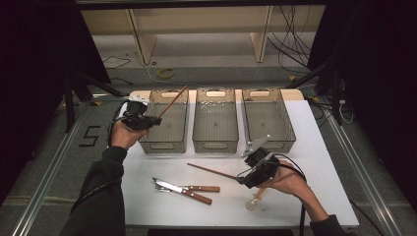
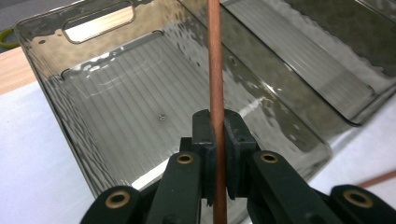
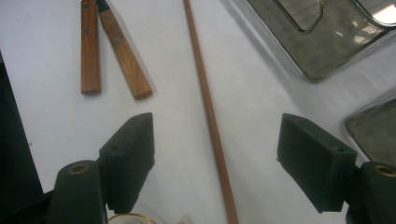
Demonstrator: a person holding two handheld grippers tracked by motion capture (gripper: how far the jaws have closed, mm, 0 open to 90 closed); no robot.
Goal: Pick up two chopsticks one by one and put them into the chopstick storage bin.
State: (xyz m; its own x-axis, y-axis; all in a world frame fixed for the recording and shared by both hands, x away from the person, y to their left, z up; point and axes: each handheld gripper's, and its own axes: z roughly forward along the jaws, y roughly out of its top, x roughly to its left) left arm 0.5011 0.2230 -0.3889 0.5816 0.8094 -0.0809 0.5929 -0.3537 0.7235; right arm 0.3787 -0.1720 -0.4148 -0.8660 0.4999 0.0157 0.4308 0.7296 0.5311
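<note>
Chopstick point(image 2: 215, 70) clamped in L tongs point(image 2: 217, 140)

A slim reddish-brown chopstick point(image 2: 215, 70) slants up over the leftmost smoky bin point(image 2: 56, 100), its twin point(image 3: 208, 112) flat on the white table.

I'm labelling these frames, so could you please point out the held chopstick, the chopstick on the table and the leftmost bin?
held chopstick point(image 2: 214, 70): left gripper view, shaft above the jaws.
chopstick on the table point(image 3: 205, 100): right gripper view, mid-shaft.
leftmost bin point(image 1: 162, 145): high view, near wall.
</note>
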